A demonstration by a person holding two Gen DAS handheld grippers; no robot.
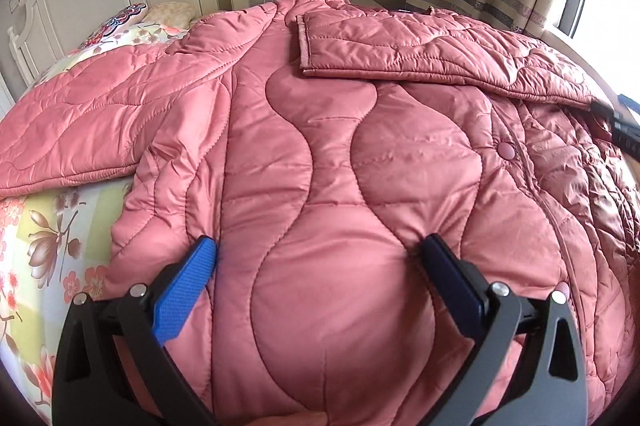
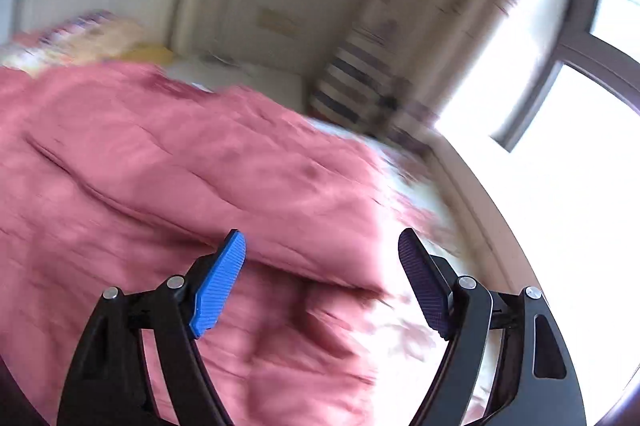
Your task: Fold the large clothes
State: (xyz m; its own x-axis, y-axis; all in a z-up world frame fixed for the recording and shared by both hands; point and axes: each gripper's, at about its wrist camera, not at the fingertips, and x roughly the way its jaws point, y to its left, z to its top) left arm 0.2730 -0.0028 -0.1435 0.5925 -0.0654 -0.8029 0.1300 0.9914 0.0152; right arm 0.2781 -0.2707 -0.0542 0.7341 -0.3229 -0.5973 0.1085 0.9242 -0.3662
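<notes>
One sleeve (image 1: 420, 50) already folded across the coat (image 1: 320, 166) on the bed (image 1: 48, 226); other sleeve (image 1: 100, 130) and body not yet. Left gripper (image 1: 316, 250) open, fingers pressing the coat; right gripper (image 2: 320, 246) open, holding nothing.

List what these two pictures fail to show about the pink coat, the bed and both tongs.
- Right wrist view: motion blur smears the pink coat; stitching and edges unreadable.
- Left wrist view: the coat's near hem is cut off by the frame edge, behind the left tongs.
- Left wrist view: the dark object at the right edge is mostly cut off; unidentifiable.
- Floral sheet: mostly covered by the coat.
- Right tongs are open, holding nothing.
</notes>
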